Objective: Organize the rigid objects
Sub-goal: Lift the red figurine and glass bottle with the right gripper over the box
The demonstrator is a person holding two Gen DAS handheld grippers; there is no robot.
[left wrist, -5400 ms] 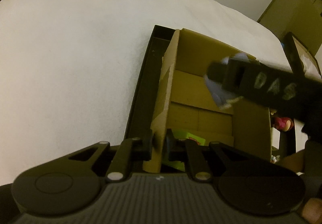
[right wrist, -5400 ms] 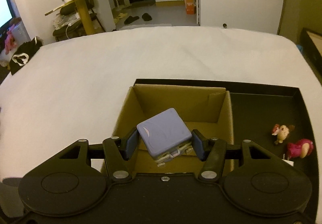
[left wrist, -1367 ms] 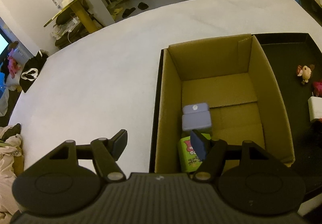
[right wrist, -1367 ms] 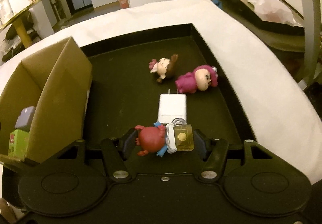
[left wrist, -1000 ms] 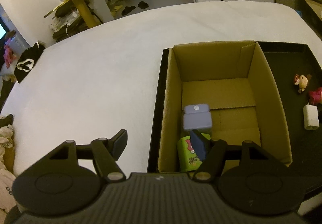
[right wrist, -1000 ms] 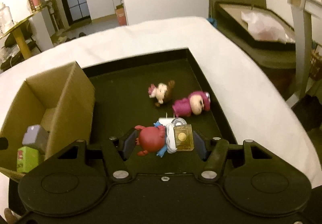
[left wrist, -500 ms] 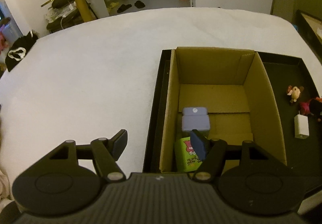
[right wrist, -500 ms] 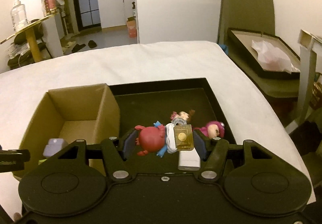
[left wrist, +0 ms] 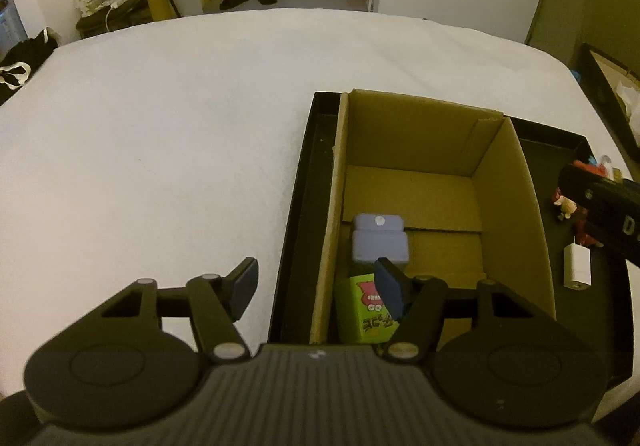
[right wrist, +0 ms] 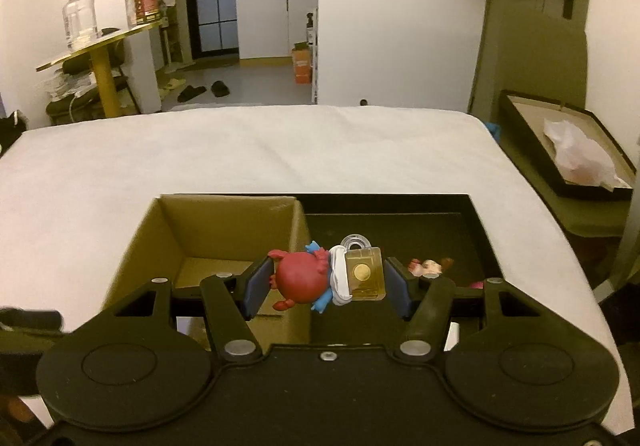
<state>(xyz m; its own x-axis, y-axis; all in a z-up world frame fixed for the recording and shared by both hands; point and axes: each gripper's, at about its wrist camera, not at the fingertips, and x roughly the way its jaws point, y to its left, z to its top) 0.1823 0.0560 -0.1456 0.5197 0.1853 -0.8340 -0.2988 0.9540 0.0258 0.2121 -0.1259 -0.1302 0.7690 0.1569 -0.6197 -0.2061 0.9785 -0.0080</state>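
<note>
Your right gripper (right wrist: 326,282) pinches the red figurine (right wrist: 304,280) with its yellow tag above the cardboard box's (right wrist: 224,230) right wall; let go too soon and it likely drops back onto the black tray (right wrist: 472,230). Your left gripper (left wrist: 316,288) is closing with nothing between its jaws, straddling the box's left wall, which it could nudge

- Left wrist view looks steeply down from close above the cardboard box's (left wrist: 432,205) near left corner.
- Right wrist view faces across the bed (right wrist: 280,149) towards the doorway.
- Both share box and black tray (right wrist: 476,221).
</note>
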